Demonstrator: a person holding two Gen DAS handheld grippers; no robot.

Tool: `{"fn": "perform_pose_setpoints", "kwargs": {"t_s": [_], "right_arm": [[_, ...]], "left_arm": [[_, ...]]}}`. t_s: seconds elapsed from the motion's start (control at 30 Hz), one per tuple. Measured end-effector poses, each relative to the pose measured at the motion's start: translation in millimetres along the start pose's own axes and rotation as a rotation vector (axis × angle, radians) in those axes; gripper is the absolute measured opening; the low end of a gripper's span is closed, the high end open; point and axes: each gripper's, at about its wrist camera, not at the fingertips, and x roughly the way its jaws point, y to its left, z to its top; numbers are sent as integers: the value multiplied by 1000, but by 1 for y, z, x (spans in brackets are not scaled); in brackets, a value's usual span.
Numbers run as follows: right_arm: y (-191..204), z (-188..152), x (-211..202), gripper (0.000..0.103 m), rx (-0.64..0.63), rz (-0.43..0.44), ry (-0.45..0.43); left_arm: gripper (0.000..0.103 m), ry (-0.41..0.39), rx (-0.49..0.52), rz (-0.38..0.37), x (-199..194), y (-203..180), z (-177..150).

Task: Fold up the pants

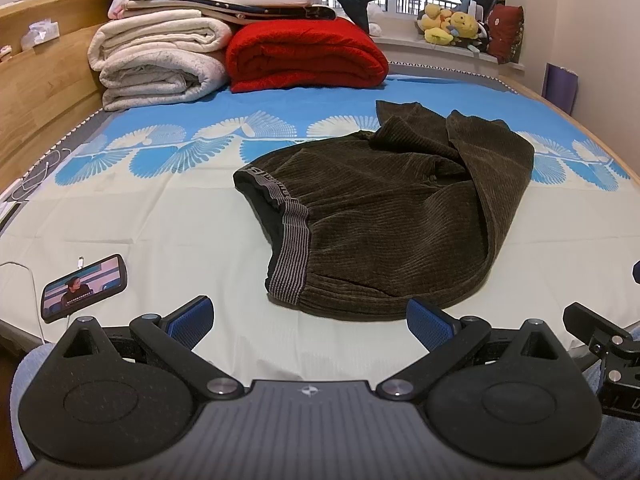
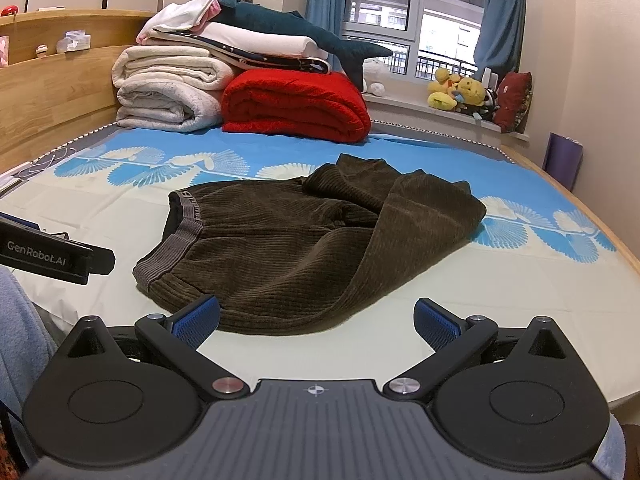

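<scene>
Dark olive corduroy pants [image 1: 384, 220] lie crumpled on the bed, grey striped waistband [image 1: 290, 248] toward the left, legs bunched toward the far right. They also show in the right wrist view [image 2: 304, 248]. My left gripper [image 1: 310, 322] is open and empty, just short of the pants' near edge. My right gripper [image 2: 316, 322] is open and empty, its left finger [image 2: 196, 320] close to the pants' near hem. The left gripper's body shows at the left edge of the right wrist view [image 2: 52, 258].
The bed sheet [image 1: 160, 220] is pale with a blue fan pattern. Folded white quilts [image 1: 160, 60] and a red blanket [image 1: 304, 54] are stacked at the headboard. A phone [image 1: 86, 286] with a cable lies at the near left. Plush toys [image 2: 464, 90] sit on the windowsill.
</scene>
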Motion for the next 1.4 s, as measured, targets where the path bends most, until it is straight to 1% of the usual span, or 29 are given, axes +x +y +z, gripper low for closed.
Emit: {"fn": "perform_pose_setpoints", "kwargs": {"t_s": [0.83, 1.4], "right_arm": [[1, -1, 2, 102, 0, 4, 8], [1, -3, 9, 102, 14, 14, 27]], "left_arm": [[103, 8, 0, -4, 2, -3, -1], [103, 34, -6, -5, 13, -3, -1]]}}
